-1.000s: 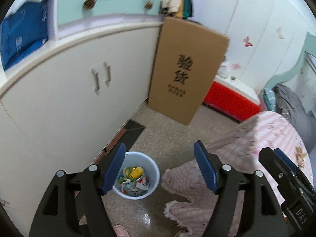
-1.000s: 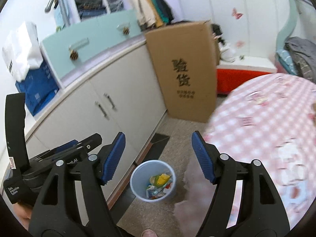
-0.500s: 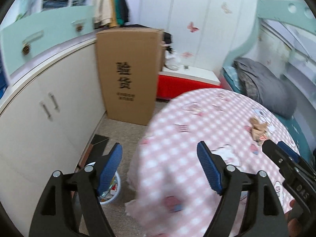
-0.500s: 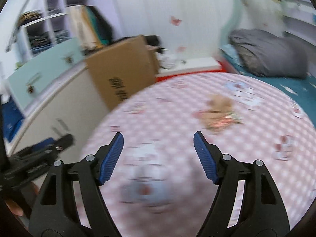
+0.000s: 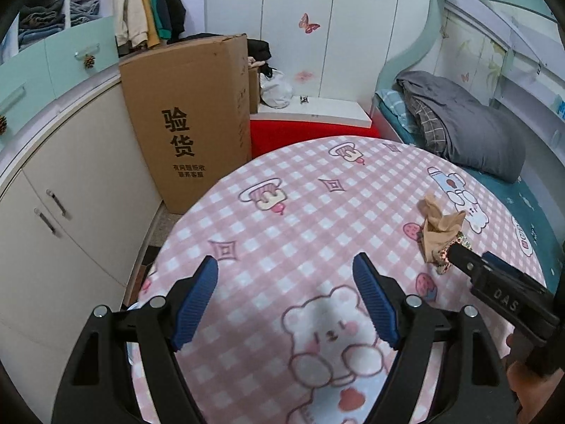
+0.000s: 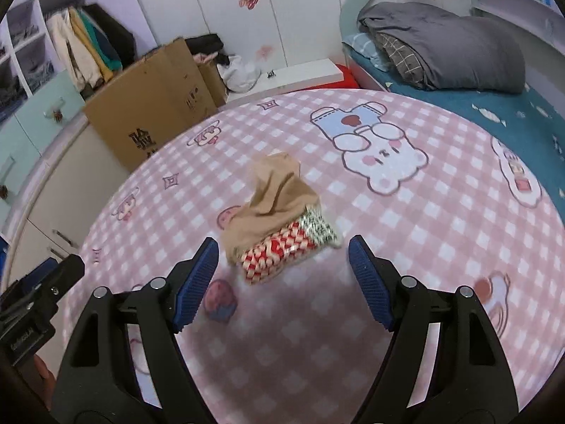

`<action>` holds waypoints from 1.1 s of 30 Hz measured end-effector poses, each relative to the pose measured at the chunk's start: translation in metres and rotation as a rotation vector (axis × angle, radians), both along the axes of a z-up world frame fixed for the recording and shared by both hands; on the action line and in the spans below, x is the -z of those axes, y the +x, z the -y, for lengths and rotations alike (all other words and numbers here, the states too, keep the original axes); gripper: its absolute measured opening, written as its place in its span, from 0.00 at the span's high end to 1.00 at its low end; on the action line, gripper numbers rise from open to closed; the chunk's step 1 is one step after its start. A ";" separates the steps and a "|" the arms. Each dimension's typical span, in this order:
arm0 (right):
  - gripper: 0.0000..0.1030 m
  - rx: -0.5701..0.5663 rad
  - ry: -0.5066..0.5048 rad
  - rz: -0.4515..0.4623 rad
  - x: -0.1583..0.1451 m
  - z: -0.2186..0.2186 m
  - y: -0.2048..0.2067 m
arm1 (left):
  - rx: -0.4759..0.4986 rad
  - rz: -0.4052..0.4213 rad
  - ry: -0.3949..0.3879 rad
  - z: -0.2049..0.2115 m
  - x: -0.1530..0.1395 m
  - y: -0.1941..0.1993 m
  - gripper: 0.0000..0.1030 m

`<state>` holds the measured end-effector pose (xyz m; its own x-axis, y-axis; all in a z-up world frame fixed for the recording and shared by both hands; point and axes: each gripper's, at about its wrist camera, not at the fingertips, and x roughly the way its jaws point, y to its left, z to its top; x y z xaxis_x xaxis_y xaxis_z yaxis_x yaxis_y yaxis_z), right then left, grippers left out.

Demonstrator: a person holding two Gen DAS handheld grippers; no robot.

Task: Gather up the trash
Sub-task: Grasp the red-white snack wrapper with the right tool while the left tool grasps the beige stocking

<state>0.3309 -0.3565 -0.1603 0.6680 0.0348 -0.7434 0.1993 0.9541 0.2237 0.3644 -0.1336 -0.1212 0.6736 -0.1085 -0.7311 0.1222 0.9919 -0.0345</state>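
A crumpled brown paper (image 6: 273,194) lies on top of a red-and-white wrapper (image 6: 279,252) on the round table with the pink checked cloth (image 6: 423,233). My right gripper (image 6: 282,281) hovers open just in front of this trash, nothing between its blue pads. In the left wrist view the same brown paper (image 5: 438,228) sits to the right, partly behind the tip of the right gripper (image 5: 459,252). My left gripper (image 5: 284,300) is open over bare cloth, well left of the trash. The blue bin is almost hidden behind the left finger (image 5: 194,295).
A tall cardboard box (image 5: 190,120) stands beyond the table beside cream cabinets (image 5: 70,194). A red and white bench (image 5: 314,123) sits at the back wall. A bed with a grey duvet (image 6: 441,49) runs along the right. A hand (image 5: 529,378) holds the right gripper.
Both grippers swung from the bin on the floor by the cabinets over to the table top. The trash pile has come into view, now close in front of the right gripper.
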 end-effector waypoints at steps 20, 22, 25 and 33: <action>0.49 -0.016 0.033 0.000 -0.001 0.056 -0.012 | 0.116 0.008 0.050 0.082 0.009 0.020 0.25; 0.45 -0.027 0.020 -0.010 0.001 0.054 -0.006 | 0.120 -0.015 0.014 0.084 0.010 0.024 0.25; 0.66 -0.046 -0.077 -0.035 0.003 0.049 0.002 | 0.145 -0.015 0.039 0.095 0.012 0.025 0.25; 0.88 0.059 0.058 0.011 0.008 0.101 -0.017 | 0.261 -0.025 0.050 0.137 0.025 0.034 0.24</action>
